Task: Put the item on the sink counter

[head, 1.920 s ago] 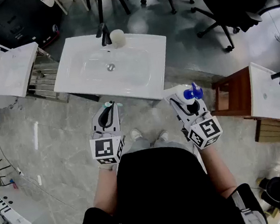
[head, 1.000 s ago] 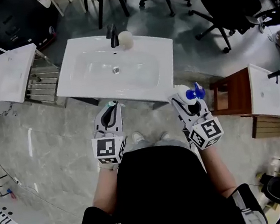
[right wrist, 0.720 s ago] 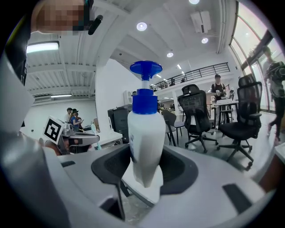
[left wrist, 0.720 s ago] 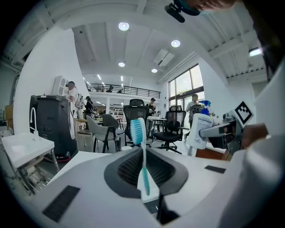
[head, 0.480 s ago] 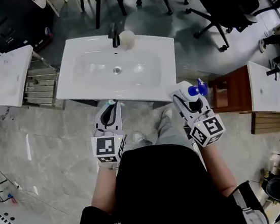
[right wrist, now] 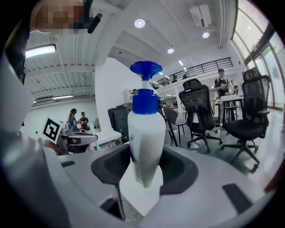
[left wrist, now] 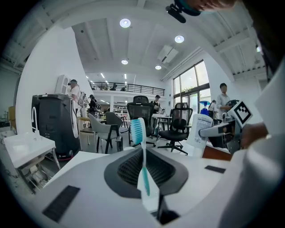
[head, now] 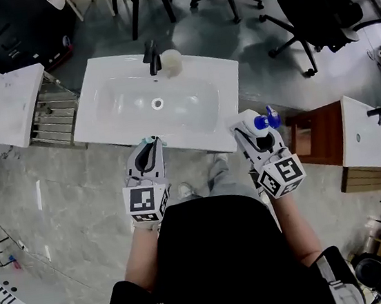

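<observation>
The left gripper (head: 151,146) is pinched shut on a toothbrush (left wrist: 136,130). Its jaws meet on the lower handle, and the pale blue bristle head stands upright above them. At 3 o'clock from it, the right gripper (head: 252,131) clamps the base of a white pump bottle (right wrist: 144,136). The bottle is upright too, with its blue pump head (right wrist: 145,69) on top. Both grippers are held out in front of the person's dark torso (head: 219,262), one at 9 o'clock and one at 3 o'clock of the head view's middle, well apart. Each marker cube faces up at the camera.

At 12 o'clock from the grippers lies the white sink counter (head: 97,129). From above, the toothbrush tip overlaps the counter's front rim, and the bottle sits at its front right corner. The views do not show whether either one touches the counter. The basin holds a round drain (head: 158,103). At the far rim stands a dark faucet (head: 152,55), with a pale rounded object (head: 171,60) just beside it at 3 o'clock.

At 9 o'clock of the counter a white slab (head: 7,109) rests over a slatted rack (head: 54,120). At 3 o'clock, across bare floor, a second white basin (head: 362,133) stands against a wooden frame (head: 313,135). Farther off, at 1 o'clock, are black office chairs (head: 318,9). The gripper views show people standing in the distance.
</observation>
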Tool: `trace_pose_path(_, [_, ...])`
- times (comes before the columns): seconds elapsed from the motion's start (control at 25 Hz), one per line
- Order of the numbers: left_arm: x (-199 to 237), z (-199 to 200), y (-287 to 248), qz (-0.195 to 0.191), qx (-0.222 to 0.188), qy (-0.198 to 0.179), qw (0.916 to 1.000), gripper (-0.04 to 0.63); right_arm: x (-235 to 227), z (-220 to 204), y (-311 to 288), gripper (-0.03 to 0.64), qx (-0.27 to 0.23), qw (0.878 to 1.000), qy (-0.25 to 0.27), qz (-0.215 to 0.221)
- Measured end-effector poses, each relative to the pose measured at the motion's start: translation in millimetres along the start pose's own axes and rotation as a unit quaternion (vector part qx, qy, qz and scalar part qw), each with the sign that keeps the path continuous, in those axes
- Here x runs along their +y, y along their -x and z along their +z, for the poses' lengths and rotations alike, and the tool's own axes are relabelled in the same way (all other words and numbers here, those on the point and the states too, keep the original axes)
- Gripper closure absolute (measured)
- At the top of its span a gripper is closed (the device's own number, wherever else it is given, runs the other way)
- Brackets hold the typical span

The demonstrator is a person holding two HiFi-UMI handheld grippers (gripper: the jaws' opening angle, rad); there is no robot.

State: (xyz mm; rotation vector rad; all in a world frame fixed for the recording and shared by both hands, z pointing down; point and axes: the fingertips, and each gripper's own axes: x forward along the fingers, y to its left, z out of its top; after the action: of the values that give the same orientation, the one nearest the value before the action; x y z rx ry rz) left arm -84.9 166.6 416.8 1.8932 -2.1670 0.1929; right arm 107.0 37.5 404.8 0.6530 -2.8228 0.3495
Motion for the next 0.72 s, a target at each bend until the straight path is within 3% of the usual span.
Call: trace_pose_path(0.72, [-36,18,-81,0.084,0.031,-0.005,0.9959,0.558,-110,14,-52,0.413,0.010,0.997,-0.023,0.079])
